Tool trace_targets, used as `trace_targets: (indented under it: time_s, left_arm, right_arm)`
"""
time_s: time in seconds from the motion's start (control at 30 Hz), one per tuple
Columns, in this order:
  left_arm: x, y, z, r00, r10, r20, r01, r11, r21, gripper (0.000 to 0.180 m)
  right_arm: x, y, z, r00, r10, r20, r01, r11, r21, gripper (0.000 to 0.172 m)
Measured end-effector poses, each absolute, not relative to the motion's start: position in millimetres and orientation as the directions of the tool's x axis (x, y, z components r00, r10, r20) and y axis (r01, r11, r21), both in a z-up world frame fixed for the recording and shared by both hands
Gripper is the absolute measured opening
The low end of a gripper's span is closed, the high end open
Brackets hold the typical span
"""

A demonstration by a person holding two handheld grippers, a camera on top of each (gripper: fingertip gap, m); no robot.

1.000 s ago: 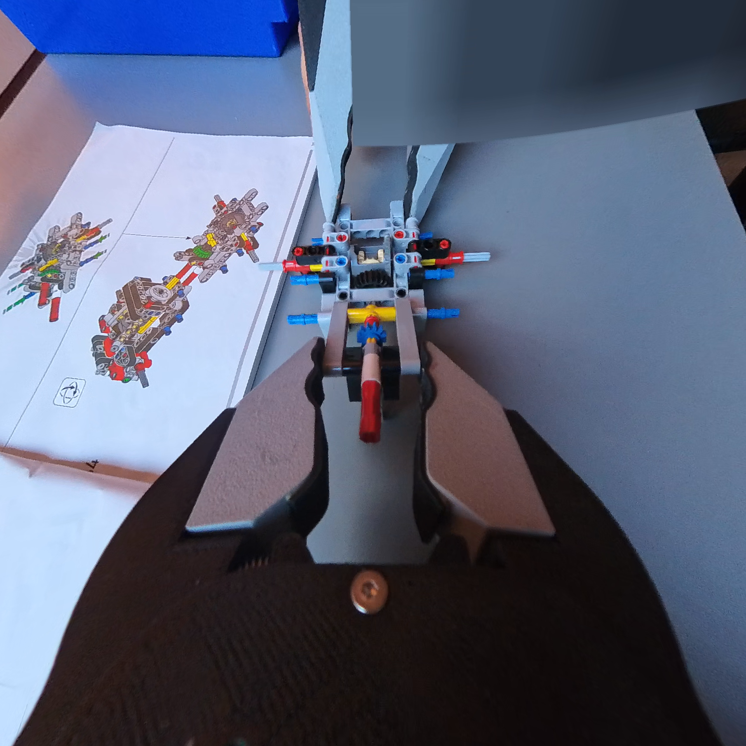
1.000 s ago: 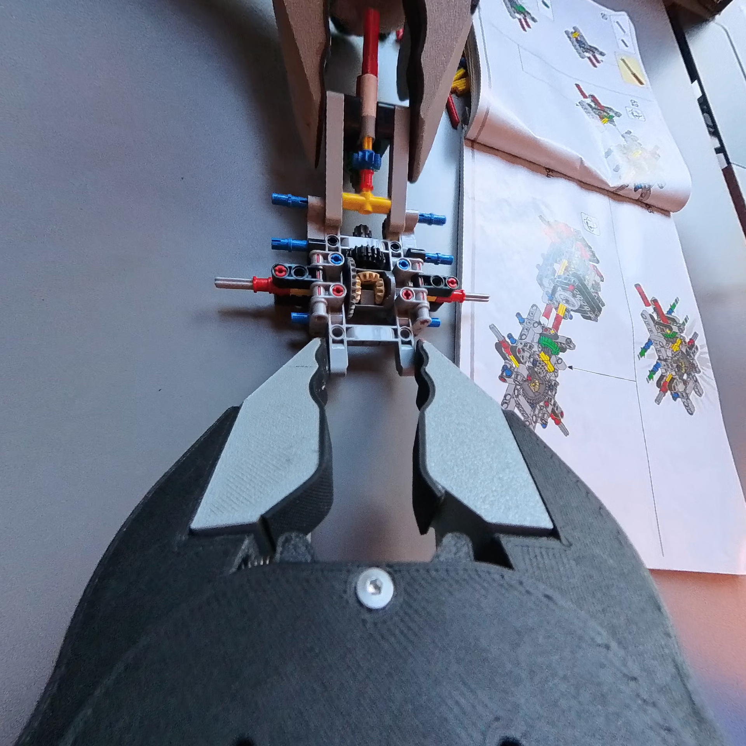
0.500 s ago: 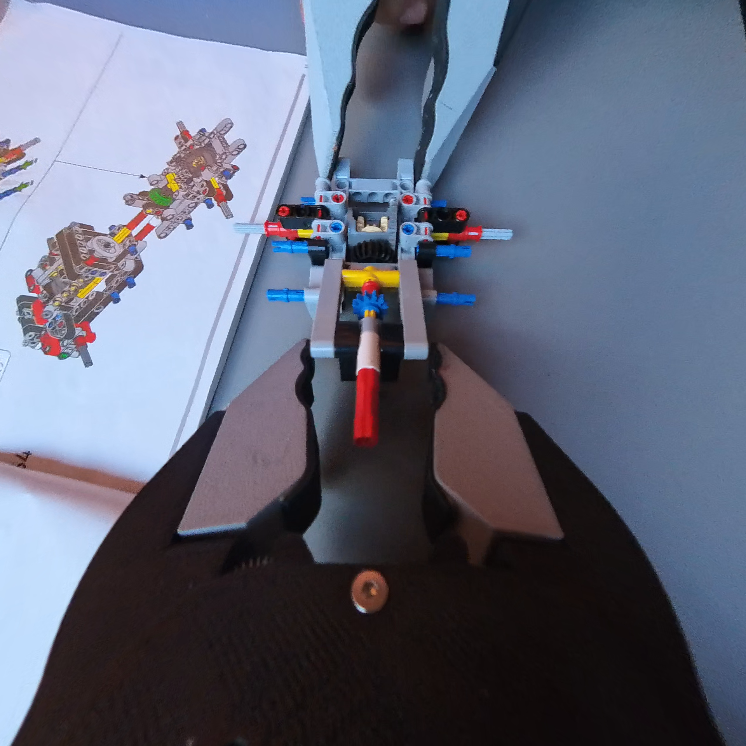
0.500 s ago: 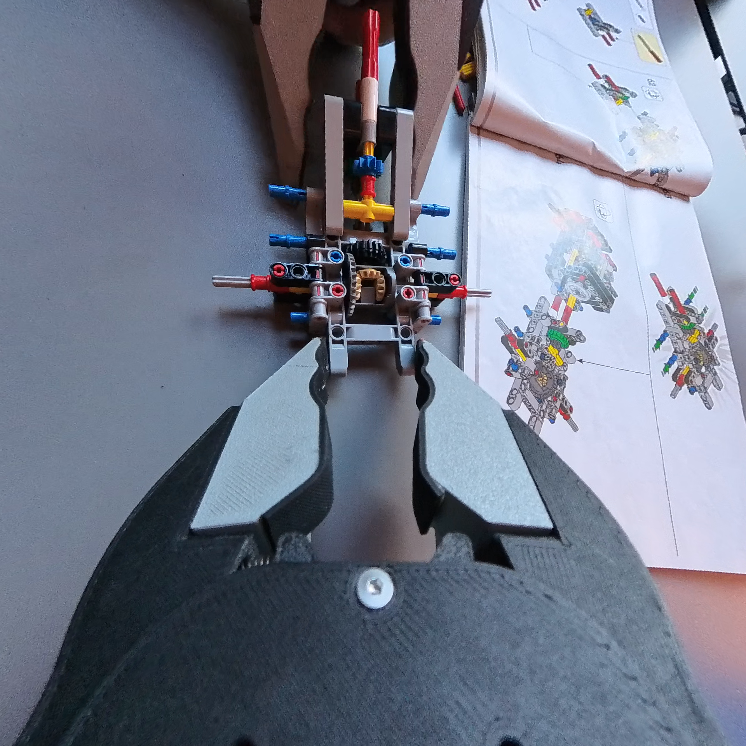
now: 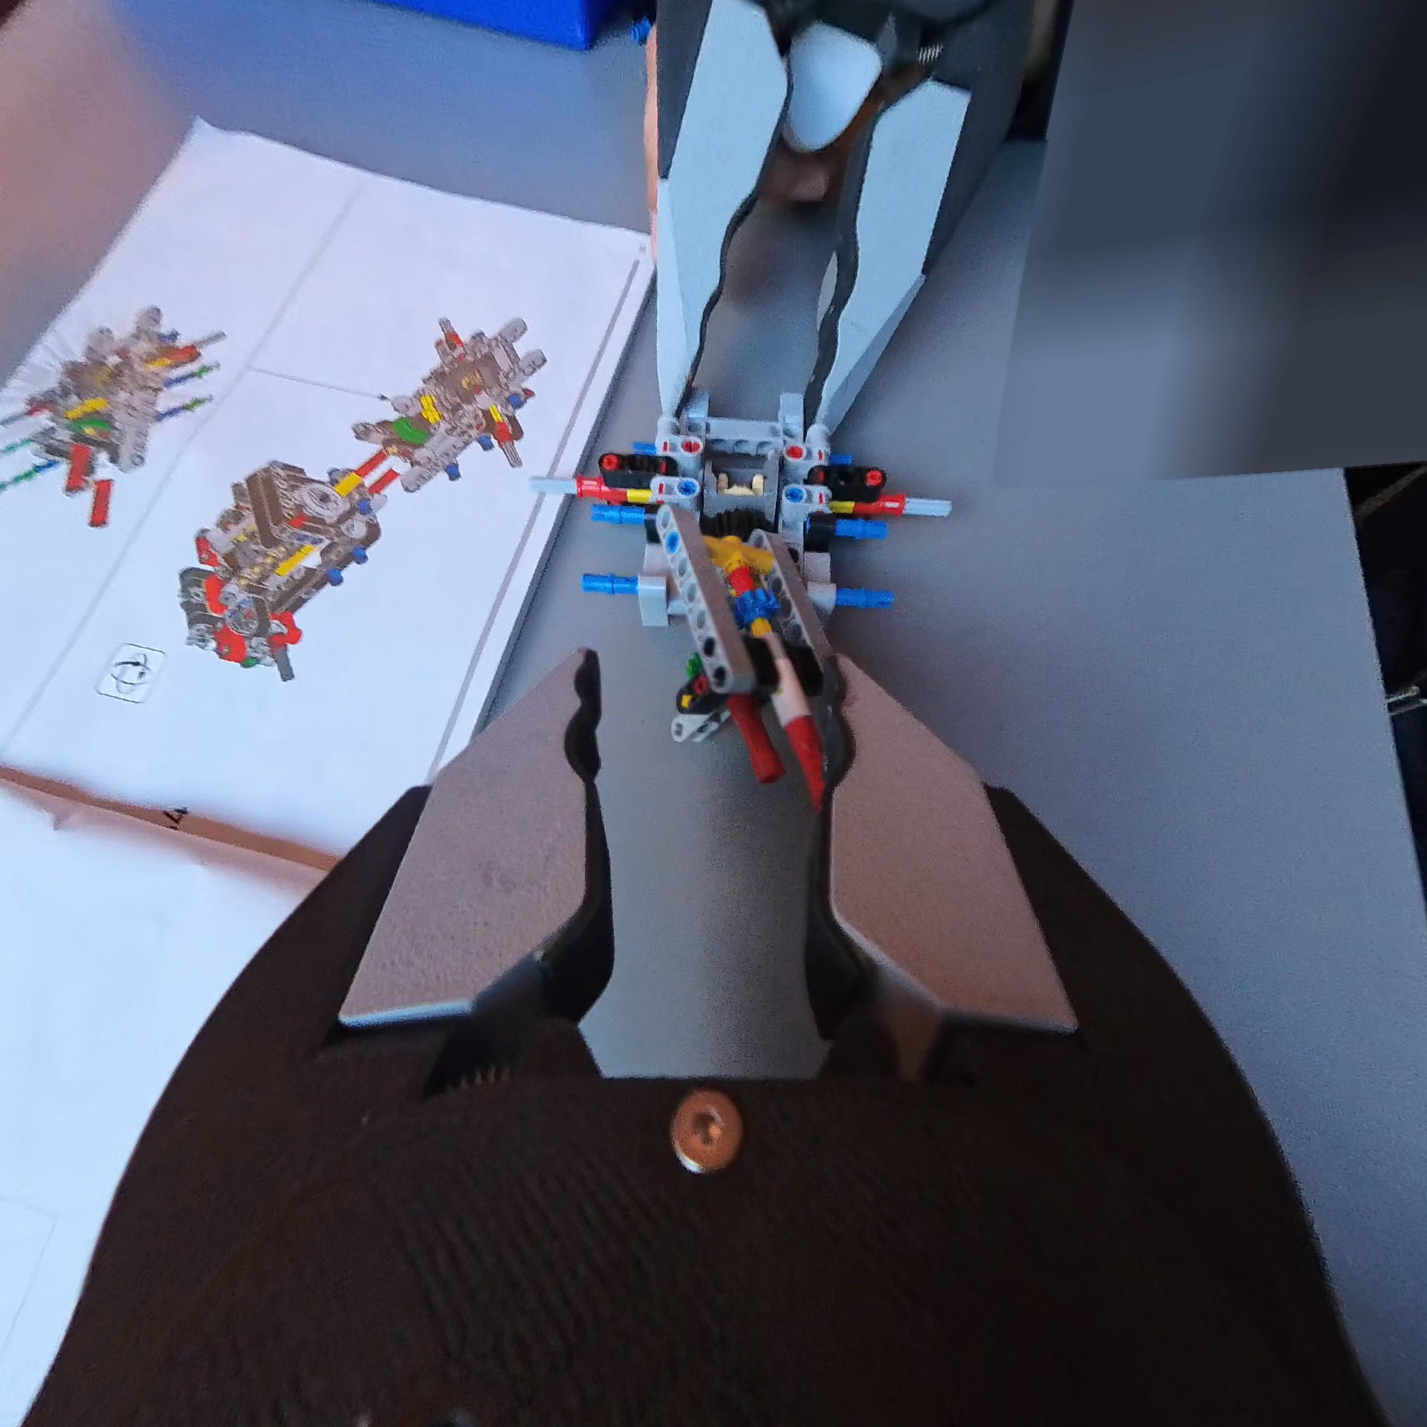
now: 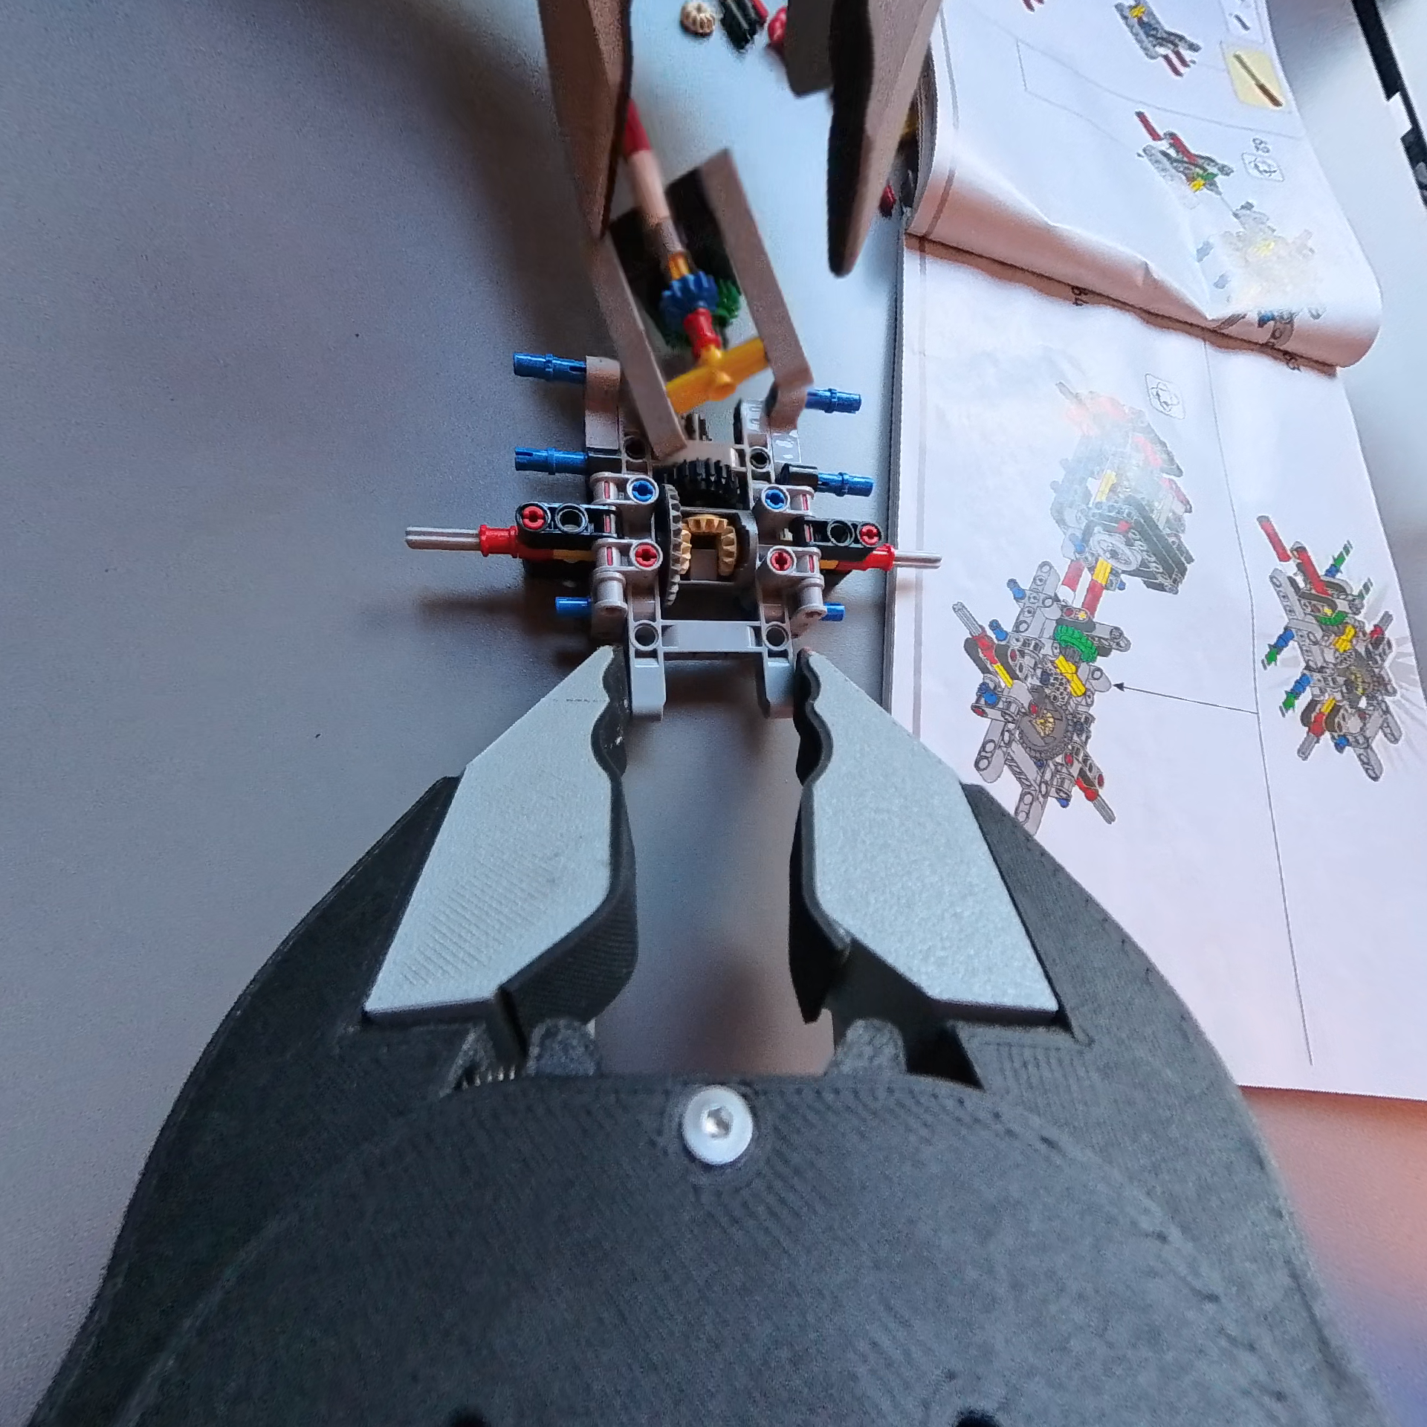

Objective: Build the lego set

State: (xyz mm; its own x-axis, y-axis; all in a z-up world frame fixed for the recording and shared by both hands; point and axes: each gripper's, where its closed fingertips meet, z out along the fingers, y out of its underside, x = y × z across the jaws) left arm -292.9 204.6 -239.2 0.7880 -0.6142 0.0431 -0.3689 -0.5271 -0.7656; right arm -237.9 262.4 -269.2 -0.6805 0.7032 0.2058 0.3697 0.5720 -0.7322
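On the grey worktop, beside an open instruction booklet: one brick gearbox model, blue pins and grey axles projecting sideways. Right gripper: fingers pinching the model's grey end frame, pads pressed on both legs. Left gripper: fingers spread; a tilted beam-and-axle subassembly leans against one finger, the other finger well clear. Blue bin at far edge.

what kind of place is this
Probably a hobby or work desk for building a toy kit: a grey tabletop, an open picture instruction booklet, and a half-built plastic brick model.
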Motion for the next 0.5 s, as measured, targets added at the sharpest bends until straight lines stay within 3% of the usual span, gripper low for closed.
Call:
trace_targets:
  time_s: [0.23,0.5]
  left_arm:
    - [-294.7,203.0,-231.5,0.793,-0.606,0.066,-0.332,-0.52,-0.787,0.047]
    - [-280.1,179.1,-198.3,0.834,-0.545,0.088,-0.269,-0.54,-0.798,0.051]
  right_arm:
    - [-237.9,262.4,-269.3,-0.68,0.703,0.207,0.369,0.573,-0.732,0.04]
    - [-237.2,262.5,-269.7,-0.68,0.705,0.2,0.374,0.569,-0.733,0.04]
